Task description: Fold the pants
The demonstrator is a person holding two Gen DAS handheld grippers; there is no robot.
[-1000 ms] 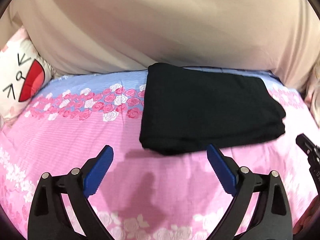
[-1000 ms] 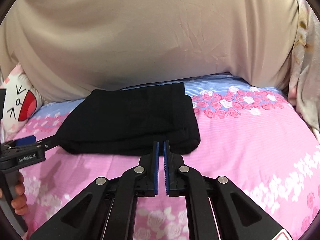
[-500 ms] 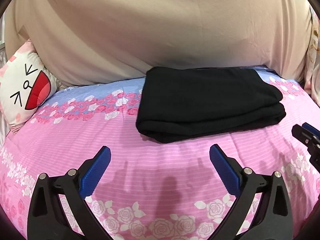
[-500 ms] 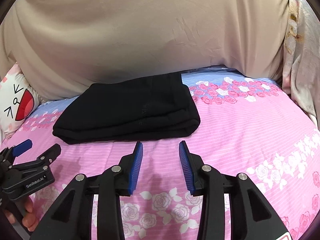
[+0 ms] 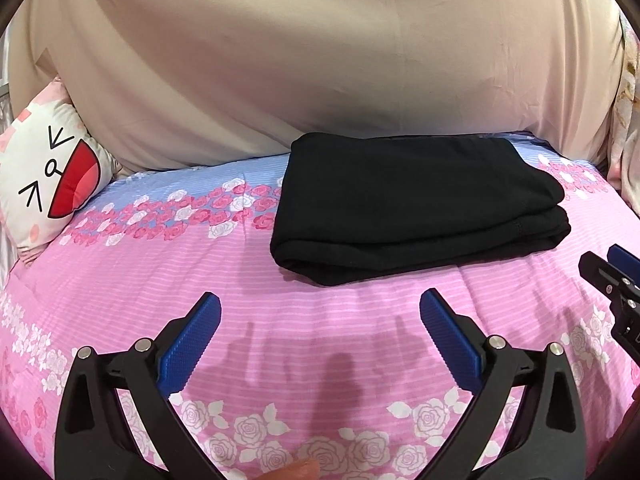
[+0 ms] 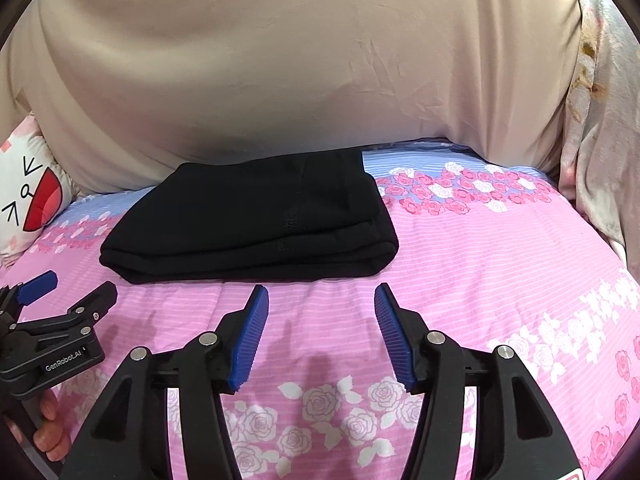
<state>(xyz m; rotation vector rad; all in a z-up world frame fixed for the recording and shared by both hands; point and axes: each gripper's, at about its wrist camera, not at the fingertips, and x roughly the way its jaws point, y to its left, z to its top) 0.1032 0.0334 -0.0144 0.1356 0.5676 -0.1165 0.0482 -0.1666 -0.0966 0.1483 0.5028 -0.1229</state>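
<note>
The black pants (image 5: 416, 204) lie folded in a compact stack on the pink floral bedsheet (image 5: 160, 280); they also show in the right wrist view (image 6: 256, 220). My left gripper (image 5: 320, 304) is open and empty, hovering just in front of the stack's near edge. My right gripper (image 6: 320, 296) is open and empty, also just short of the stack. Each gripper shows at the edge of the other's view: the right one (image 5: 608, 268) and the left one (image 6: 68, 288).
A beige cloth-covered backdrop (image 5: 320, 60) rises behind the pants. A white cartoon-face pillow (image 5: 44, 184) sits at the far left. A floral curtain (image 6: 600, 120) hangs at the right. The bedsheet (image 6: 500, 280) spreads wide to the right of the stack.
My right gripper has opened from shut. Both grippers have pulled back from the folded pants, which now lie farther off.
</note>
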